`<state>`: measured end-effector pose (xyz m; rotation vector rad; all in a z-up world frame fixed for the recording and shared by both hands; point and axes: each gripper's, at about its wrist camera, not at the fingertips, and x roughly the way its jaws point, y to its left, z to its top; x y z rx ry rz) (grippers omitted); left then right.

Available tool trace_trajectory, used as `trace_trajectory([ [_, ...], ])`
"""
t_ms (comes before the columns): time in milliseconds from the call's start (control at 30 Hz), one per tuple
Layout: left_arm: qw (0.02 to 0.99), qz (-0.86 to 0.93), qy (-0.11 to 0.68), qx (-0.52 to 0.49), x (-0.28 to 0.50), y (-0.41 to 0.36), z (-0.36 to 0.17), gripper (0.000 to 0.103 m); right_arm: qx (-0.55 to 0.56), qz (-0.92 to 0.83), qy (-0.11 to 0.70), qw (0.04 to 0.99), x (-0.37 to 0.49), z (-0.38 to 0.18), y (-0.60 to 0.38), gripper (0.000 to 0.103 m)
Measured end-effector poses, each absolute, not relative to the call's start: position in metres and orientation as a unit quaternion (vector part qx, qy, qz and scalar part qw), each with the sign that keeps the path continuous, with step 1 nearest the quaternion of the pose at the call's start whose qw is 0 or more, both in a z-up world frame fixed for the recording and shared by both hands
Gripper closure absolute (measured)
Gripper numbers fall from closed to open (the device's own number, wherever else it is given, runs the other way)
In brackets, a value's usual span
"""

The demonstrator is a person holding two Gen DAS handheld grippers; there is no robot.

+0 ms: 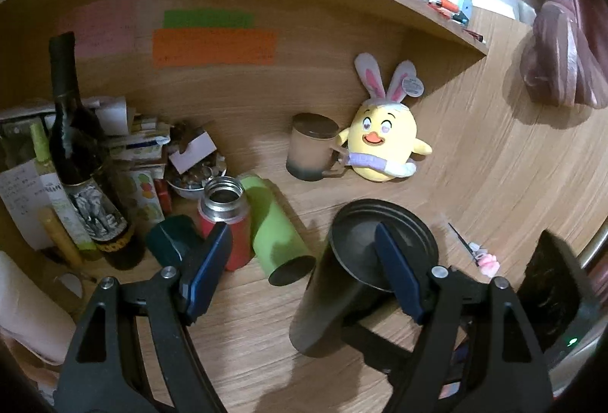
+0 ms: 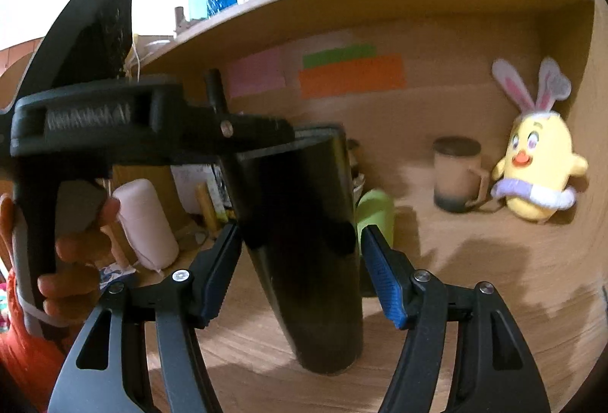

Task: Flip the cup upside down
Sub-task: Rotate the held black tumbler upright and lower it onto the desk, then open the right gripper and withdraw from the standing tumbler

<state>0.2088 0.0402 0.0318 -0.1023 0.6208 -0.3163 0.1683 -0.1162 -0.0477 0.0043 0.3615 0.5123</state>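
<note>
A tall black cup (image 1: 334, 291) stands on the wooden desk with its wide rim up. In the left wrist view my left gripper (image 1: 300, 272) is open above it, its right finger over the cup's mouth. In the right wrist view the same black cup (image 2: 304, 242) stands between the blue pads of my right gripper (image 2: 300, 268), whose jaws are open on either side of it without touching. The left gripper's black body (image 2: 114, 124) sits at the cup's rim, held by a hand.
A green cup (image 1: 277, 234) lies on its side beside a red thermos (image 1: 228, 219). A brown mug (image 1: 313, 151) and a yellow plush chick (image 1: 383, 143) stand at the back. A wine bottle (image 1: 76, 147) and clutter fill the left. A shelf hangs overhead.
</note>
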Motion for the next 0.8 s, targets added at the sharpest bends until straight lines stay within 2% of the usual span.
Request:
trace_trajectory([
  [400,0.952,-0.136,0.273,-0.035,0.192,0.031,0.042,0.026,-0.004,0.250,0.193,0.949,0.158,-0.046,-0.123,0.040],
  [467,0.957,-0.131,0.256,-0.037,0.179,0.033,0.046,0.026,-0.012,0.248,0.190,0.950,0.151,-0.044,-0.124,0.034],
  [600,0.966,-0.117,0.229,-0.028,0.153,0.033,0.049,0.026,-0.024,0.240,0.175,0.955,0.136,-0.038,-0.128,0.030],
  [667,0.971,-0.107,0.212,-0.018,0.137,0.032,0.049,0.026,-0.025,0.236,0.168,0.957,0.128,-0.035,-0.132,0.022],
  [733,0.976,-0.096,0.196,-0.011,0.122,0.031,0.049,0.023,-0.026,0.228,0.158,0.960,0.118,-0.031,-0.137,0.021],
  [800,0.980,-0.087,0.177,-0.006,0.104,0.030,0.045,0.014,-0.028,0.223,0.153,0.962,0.110,-0.027,-0.141,0.020],
])
